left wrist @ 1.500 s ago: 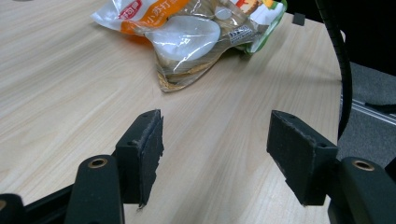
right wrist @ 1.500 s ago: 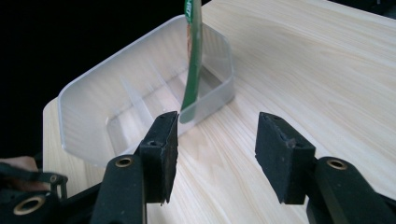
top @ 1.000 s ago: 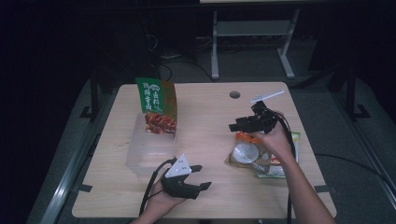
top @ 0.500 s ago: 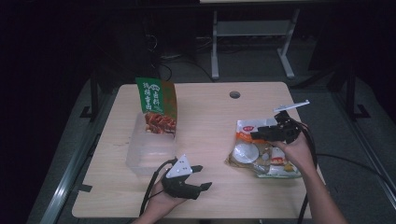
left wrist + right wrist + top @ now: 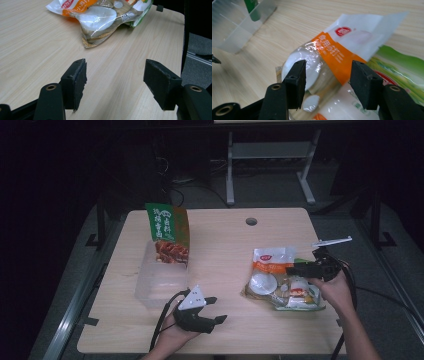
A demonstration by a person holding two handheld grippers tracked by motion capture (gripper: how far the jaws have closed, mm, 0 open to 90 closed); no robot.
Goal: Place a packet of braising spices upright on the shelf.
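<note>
Right now: right hand-held gripper hovering over the snack packets, nothing grasped

Landmark is the pile of snack packets (image 5: 282,282) lying on the right half of the bench (image 5: 225,245). The orange-and-white packet (image 5: 342,50) is sitting on top of the pile, with a green packet (image 5: 407,65) showing beneath it on the pile's right side.

Right hand-held gripper (image 5: 300,269) is hanging just over the pile's right edge, pointing left across it. Its jaws are standing apart, released, with the orange-and-white packet lying below the gap; pads are not pressing on anything.

Left hand-held gripper (image 5: 217,310) is resting on the bench well left of the pile, near the front edge, aiming toward it. Jaws are wide apart, bare bench between them.

Clear plastic box (image 5: 160,282) is sitting far left of the pile, with an upright green bag (image 5: 167,232) standing in its far end.
</note>
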